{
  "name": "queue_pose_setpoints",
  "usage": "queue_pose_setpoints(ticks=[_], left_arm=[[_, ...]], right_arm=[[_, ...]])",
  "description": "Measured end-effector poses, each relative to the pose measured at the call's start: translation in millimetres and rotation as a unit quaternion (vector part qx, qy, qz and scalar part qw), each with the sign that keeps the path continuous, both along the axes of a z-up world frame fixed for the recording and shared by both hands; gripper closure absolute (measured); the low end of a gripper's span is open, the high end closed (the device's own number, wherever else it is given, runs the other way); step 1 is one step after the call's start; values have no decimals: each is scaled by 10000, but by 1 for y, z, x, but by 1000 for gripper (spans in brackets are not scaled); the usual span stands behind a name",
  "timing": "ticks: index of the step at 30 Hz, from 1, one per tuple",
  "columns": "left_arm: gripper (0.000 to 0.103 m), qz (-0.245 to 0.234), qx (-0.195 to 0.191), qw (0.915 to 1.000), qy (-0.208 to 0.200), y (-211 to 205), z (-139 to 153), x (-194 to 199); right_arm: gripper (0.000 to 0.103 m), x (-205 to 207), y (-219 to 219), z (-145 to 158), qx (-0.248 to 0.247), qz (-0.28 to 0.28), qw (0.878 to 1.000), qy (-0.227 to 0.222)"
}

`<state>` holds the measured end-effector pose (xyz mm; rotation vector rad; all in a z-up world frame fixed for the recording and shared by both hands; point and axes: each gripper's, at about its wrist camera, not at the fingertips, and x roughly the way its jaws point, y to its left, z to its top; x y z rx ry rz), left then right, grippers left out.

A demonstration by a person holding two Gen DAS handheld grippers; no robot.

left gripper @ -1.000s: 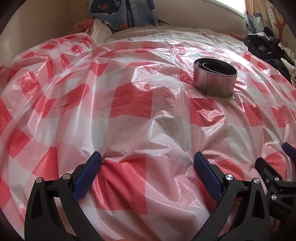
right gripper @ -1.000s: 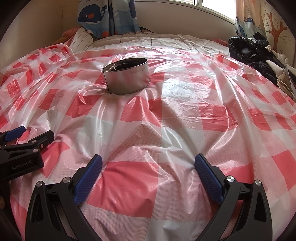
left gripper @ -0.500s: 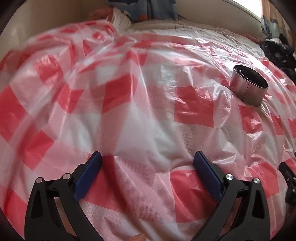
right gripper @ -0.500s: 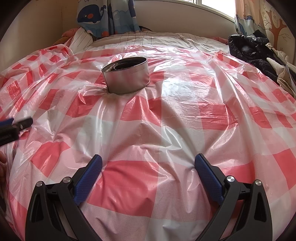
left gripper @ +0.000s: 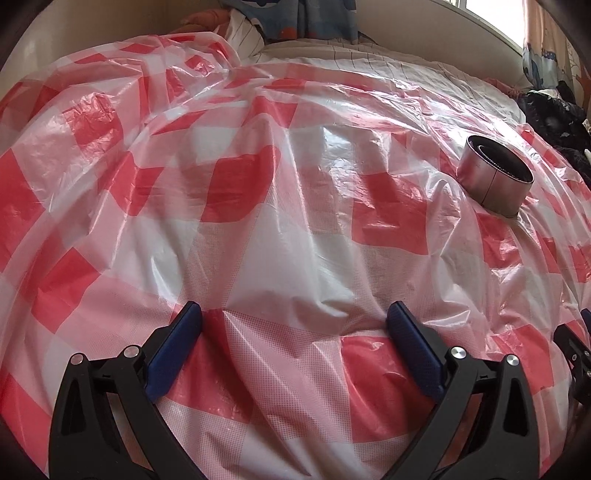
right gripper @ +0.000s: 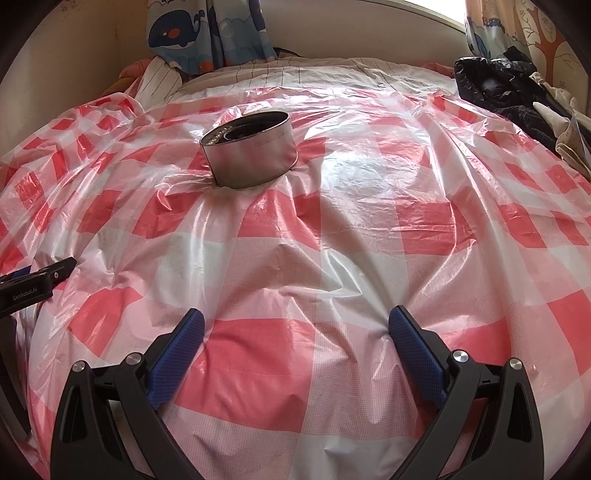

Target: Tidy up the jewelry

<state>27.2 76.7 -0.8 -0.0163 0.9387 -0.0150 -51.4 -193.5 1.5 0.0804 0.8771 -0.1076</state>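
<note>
**Metal tin ahead-left of the right gripper, far right of the left gripper**

Shown on a bed: red-and-white checked plastic sheet [right gripper: 369,266], crinkled and glossy, spread over striped bedding [right gripper: 332,74]. Resting on the sheet, upright with open mouth upward: round metal tin [right gripper: 251,149], shallow and wide, vertical seam on its wall. Inside, a dark ring-shaped lining or coiled item; contents too dim to identify. No loose jewelry visible anywhere on the sheet.

Right gripper [right gripper: 295,328]: blue pads spread wide, nothing between them, hovering low over the sheet. From this view, tin ahead and somewhat to the left, well apart from the fingertips, roughly in line with the left pad.

Left gripper [left gripper: 293,321]: likewise spread wide and empty. From this view, tin [left gripper: 495,181] far off to the right and ahead, near the frame edge, tilted by lens distortion only. Same left gripper visible as a black tip at the left edge of the right wrist view.

No long axis to speak of, the tin being round; any approach direction equivalent, the rim wall offering the only pinch line. Judged nearer and better aligned: right gripper, needing only a forward reach with slight leftward drift. At right, beyond the sheet: dark clothing [right gripper: 498,88]. Behind: whale-print curtain [right gripper: 207,33].
</note>
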Motion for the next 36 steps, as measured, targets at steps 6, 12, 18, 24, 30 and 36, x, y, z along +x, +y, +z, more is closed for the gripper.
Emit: queue_pose_setpoints(ticks=[6, 12, 18, 24, 30, 36], left_arm=[[6, 6, 18, 10000, 4, -1, 0, -3], [6, 7, 28, 10000, 3, -1, -1, -3], [6, 7, 27, 10000, 2, -1, 0, -3], [6, 6, 27, 10000, 2, -1, -1, -3], [6, 5, 28, 10000, 2, -1, -1, -3], [6, 6, 27, 10000, 1, -1, -1, -3]], right_arm=[[7, -1, 0, -1, 104, -5, 9999, 2], [7, -1, -2, -1, 108, -9, 9999, -9], [7, -1, -1, -1, 127, -17, 9999, -4], [7, -1, -2, -1, 131, -17, 9999, -9], [7, -1, -2, -1, 128, -17, 9999, -8], [7, -1, -2, -1, 127, -17, 9999, -9]])
